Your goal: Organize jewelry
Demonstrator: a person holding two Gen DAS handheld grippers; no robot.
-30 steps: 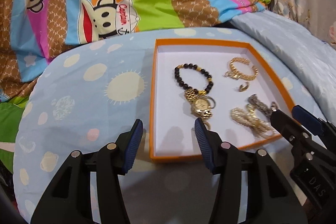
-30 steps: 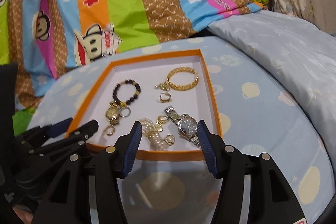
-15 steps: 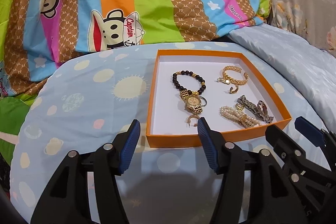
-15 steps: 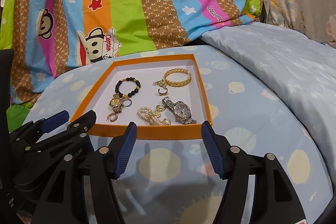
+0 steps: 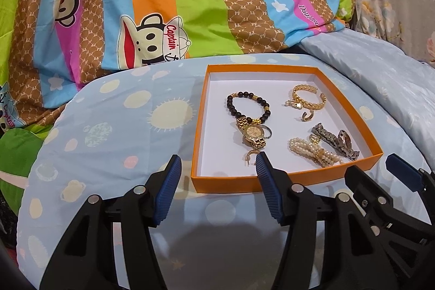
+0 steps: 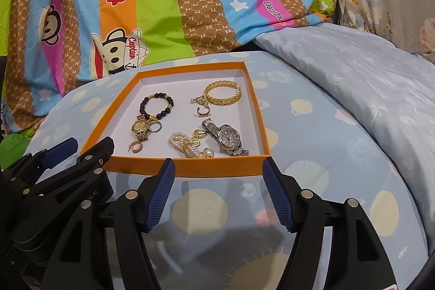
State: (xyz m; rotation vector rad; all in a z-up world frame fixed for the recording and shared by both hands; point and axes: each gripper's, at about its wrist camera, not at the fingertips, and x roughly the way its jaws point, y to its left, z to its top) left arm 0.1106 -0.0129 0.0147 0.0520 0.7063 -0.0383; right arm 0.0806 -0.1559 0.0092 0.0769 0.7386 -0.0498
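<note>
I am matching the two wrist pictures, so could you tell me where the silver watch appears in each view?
Left wrist view: the silver watch lies in the near right corner of the orange tray, seen edge-on, right of the pearl bracelet.
Right wrist view: the silver watch lies just right of centre, dial up, again in the tray's near right corner.
Shared landmark: the pearl bracelet, directly left of the watch in both.

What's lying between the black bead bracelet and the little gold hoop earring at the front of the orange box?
A gold watch, touching the black bead bracelet; the hoop earring lies nearer the front. The right wrist view shows it best.
</note>
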